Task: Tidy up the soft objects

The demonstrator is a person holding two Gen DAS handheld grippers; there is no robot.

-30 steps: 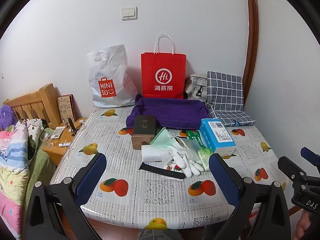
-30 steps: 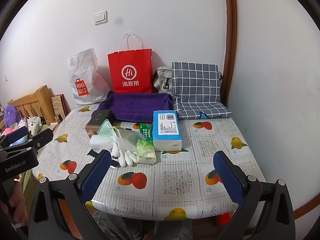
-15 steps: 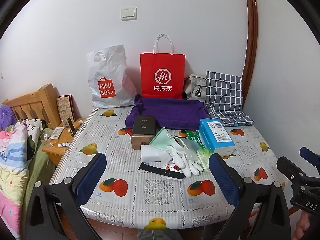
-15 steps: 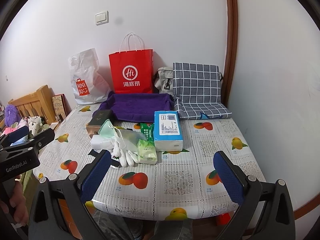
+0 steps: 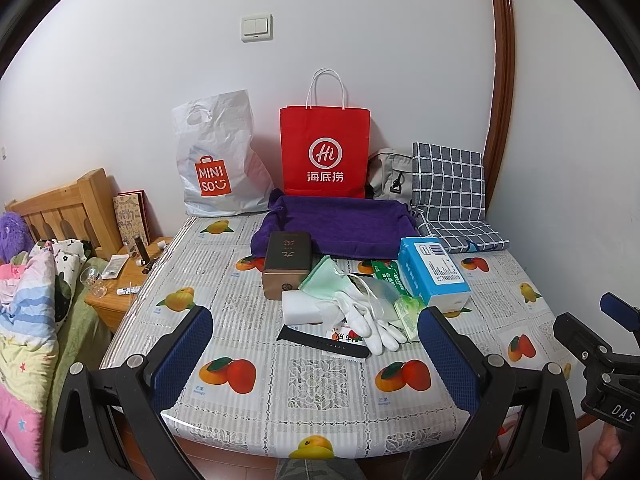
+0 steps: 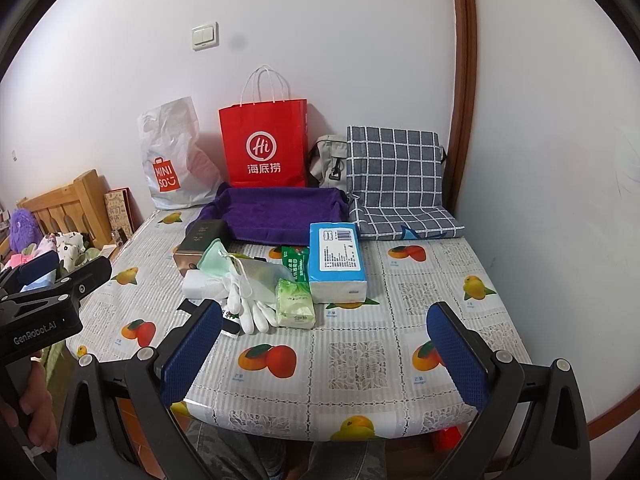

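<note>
In the left view almost nothing has changed: the left gripper [image 5: 316, 360] hangs open and empty before the table [image 5: 320, 384], so sorting is not begun. The gloves [image 5: 370, 322] lie mid-table beside the tissues [image 5: 434, 272].

The right view shows the right gripper [image 6: 326, 354] also open, and the wipes [image 6: 295, 304] fully.

Surface [image 5: 328, 376] count: two shopping bags at 12 o'clock, red paper bag [image 5: 325, 152] and white plastic bag [image 5: 218, 156]. One purple towel [image 5: 340, 224]. One checked cushion [image 5: 450, 184]. One dark box [image 5: 288, 264]. One blue tissue pack [image 5: 434, 272]. One pair of white gloves [image 5: 370, 320]. One black strap [image 5: 320, 343].
</note>
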